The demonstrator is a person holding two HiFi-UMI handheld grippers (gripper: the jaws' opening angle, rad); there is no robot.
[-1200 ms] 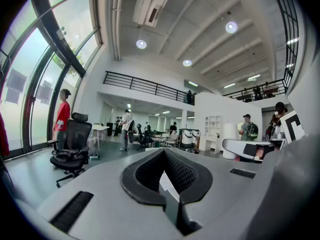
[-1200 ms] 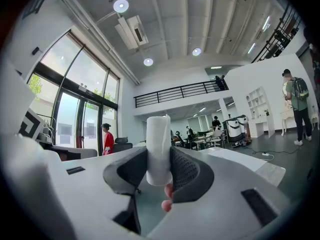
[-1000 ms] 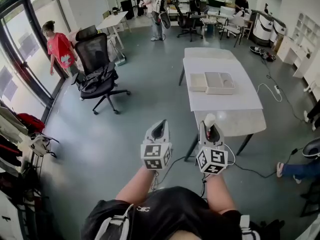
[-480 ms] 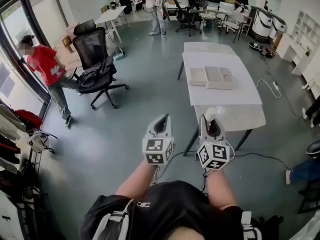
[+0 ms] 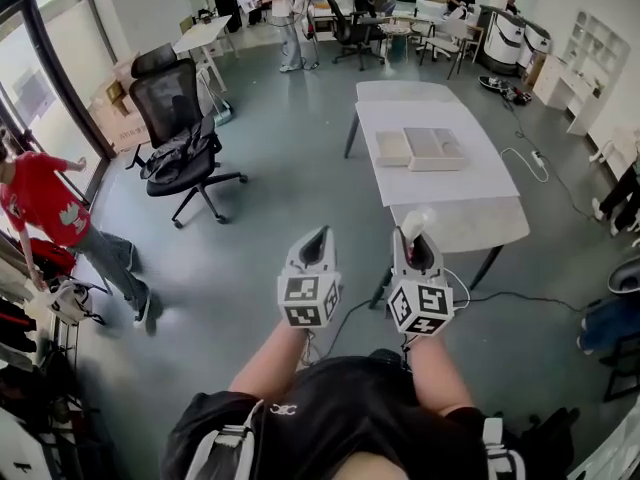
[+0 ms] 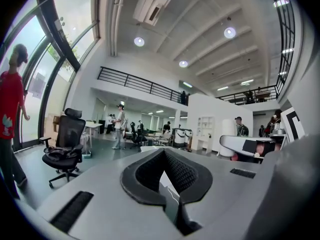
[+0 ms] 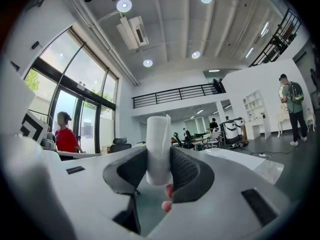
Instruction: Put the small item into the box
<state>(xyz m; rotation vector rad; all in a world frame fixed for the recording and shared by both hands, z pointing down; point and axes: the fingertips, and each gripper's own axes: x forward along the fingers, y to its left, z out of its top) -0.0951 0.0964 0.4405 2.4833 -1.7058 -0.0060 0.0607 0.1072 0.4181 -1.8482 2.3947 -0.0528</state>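
My right gripper (image 5: 417, 240) is shut on the small item, a white roll (image 5: 418, 218) that stands upright between its pads (image 7: 182, 169). In the right gripper view the roll (image 7: 158, 149) sticks up past the fingertips of my right gripper (image 7: 159, 159). The white open box (image 5: 425, 149) lies on the long white table (image 5: 445, 186), well ahead of both grippers. My left gripper (image 5: 314, 240) is held level beside the right one, its tips together with nothing between them. In its own view my left gripper (image 6: 162, 153) has its pads meeting at the tip.
A black office chair (image 5: 178, 143) stands on the grey floor to the left. A person in red (image 5: 45, 208) walks by the windows. Cables (image 5: 520, 298) trail under the near table end (image 5: 475, 226). Someone's legs (image 5: 605, 323) show at the right; desks and people fill the back.
Both grippers have moved forward with the roll still held, and the table with the box looks a little nearer. The person in red has walked toward the lower left.
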